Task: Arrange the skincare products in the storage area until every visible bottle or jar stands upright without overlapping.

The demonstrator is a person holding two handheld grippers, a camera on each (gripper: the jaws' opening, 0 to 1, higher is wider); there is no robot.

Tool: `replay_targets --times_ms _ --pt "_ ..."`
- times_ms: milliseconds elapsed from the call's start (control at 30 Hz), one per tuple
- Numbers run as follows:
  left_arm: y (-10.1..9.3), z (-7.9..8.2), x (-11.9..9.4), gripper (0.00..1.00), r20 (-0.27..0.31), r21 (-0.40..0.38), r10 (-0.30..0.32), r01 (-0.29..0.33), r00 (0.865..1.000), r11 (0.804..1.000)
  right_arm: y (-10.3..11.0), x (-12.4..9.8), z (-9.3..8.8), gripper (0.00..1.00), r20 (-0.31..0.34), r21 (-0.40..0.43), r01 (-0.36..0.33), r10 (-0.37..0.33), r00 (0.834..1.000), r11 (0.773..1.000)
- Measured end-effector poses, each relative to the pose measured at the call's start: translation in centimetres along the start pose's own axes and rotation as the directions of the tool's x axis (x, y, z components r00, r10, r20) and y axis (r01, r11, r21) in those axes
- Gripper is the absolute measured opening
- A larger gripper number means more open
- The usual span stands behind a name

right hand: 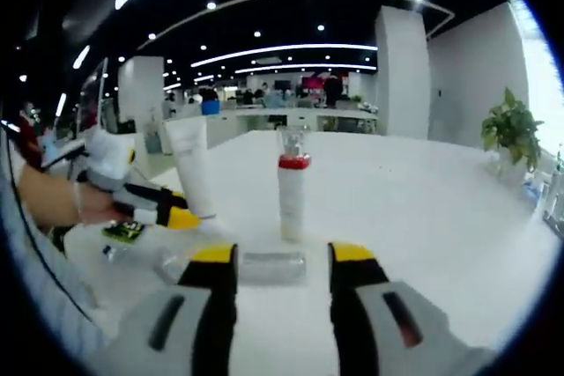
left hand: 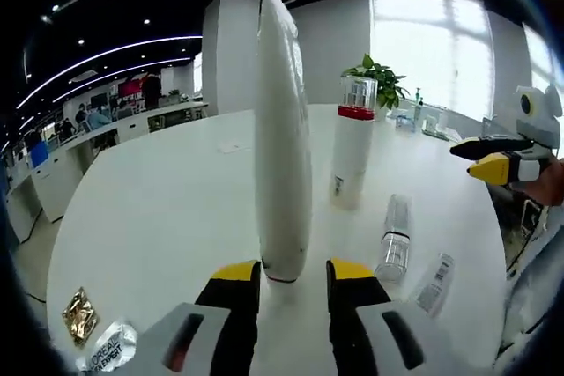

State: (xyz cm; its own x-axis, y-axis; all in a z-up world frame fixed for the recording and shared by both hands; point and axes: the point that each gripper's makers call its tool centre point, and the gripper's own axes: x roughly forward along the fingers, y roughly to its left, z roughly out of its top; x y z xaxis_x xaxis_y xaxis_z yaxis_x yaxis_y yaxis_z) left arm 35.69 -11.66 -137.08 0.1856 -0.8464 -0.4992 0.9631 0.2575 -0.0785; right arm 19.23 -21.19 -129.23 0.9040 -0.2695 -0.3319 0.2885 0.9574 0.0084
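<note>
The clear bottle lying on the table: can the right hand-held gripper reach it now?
Probably yes: the clear bottle lies just ahead of the open right hand-held gripper, with nothing between them.

On the table [left hand: 176, 200], in the left gripper view, the tube [left hand: 282, 129] stands upright just before the left gripper [left hand: 293, 283], and the capped bottle [left hand: 352, 151] stands behind it to the right. A clear bottle [left hand: 394, 239] lies right of the tube, with a flat tube [left hand: 434, 283] beside it. Two sachets [left hand: 92, 332] lie at the near left, and a plant [left hand: 379, 77] stands at the far edge.
</note>
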Motion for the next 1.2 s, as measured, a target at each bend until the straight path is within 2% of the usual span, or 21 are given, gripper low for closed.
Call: replay_targets --times_ms 100,133,200,267,500,600,733,800,900,1167,1200 --pt "0.2 0.2 0.7 0.28 0.010 0.026 -0.016 0.016 1.000 1.000 -0.8 -0.9 0.5 0.39 0.037 -0.015 0.026 -0.025 0.999 1.000" --pt "0.3 0.1 1.0 0.27 0.007 0.030 -0.020 0.020 1.000 0.999 -1.2 -1.3 0.3 0.39 0.032 -0.007 0.035 -0.035 0.999 0.999" --pt "0.6 -0.8 1.5 0.24 -0.037 0.049 -0.045 0.047 0.998 0.998 -1.9 -1.8 -0.3 0.39 0.017 -0.016 0.052 -0.051 0.999 0.999" --pt "0.8 -0.8 1.6 0.22 -0.033 0.056 -0.057 0.059 0.998 0.997 -2.6 -2.3 -0.6 0.39 0.013 -0.036 0.076 -0.075 0.997 0.996" --pt "0.5 -0.4 1.5 0.21 -0.023 0.092 -0.128 0.130 0.991 0.987 -4.8 -3.7 -2.1 0.39 -0.019 -0.008 0.138 -0.138 0.990 0.990" --pt "0.5 -0.4 1.7 0.21 -0.031 0.127 -0.178 0.181 0.983 0.975 -5.0 -3.7 -2.6 0.39 -0.028 -0.004 0.150 -0.150 0.988 0.989" --pt "0.3 -0.4 1.7 0.21 -0.037 0.154 -0.214 0.217 0.976 0.964 -4.9 -3.4 -3.0 0.38 -0.042 -0.012 0.146 -0.146 0.988 0.989" --pt "0.2 -0.4 1.7 0.21 -0.046 0.176 -0.247 0.252 0.968 0.952 -4.9 -3.3 -2.9 0.38 -0.043 -0.016 0.139 -0.140 0.989 0.990" --pt "0.1 -0.3 1.8 0.20 -0.056 0.170 -0.290 0.295 0.955 0.940 -5.2 -3.1 -3.2 0.38 -0.053 -0.016 0.137 -0.138 0.989 0.990" --pt "-0.6 0.0 2.4 0.20 -0.084 0.215 -0.355 0.365 0.931 0.906 -5.2 -3.1 -4.3 0.38 -0.089 -0.012 0.138 -0.138 0.986 0.990" --pt "-0.7 0.0 2.5 0.20 -0.092 0.231 -0.367 0.378 0.926 0.896 -5.2 -3.1 -4.5 0.38 -0.095 -0.013 0.135 -0.136 0.986 0.991"
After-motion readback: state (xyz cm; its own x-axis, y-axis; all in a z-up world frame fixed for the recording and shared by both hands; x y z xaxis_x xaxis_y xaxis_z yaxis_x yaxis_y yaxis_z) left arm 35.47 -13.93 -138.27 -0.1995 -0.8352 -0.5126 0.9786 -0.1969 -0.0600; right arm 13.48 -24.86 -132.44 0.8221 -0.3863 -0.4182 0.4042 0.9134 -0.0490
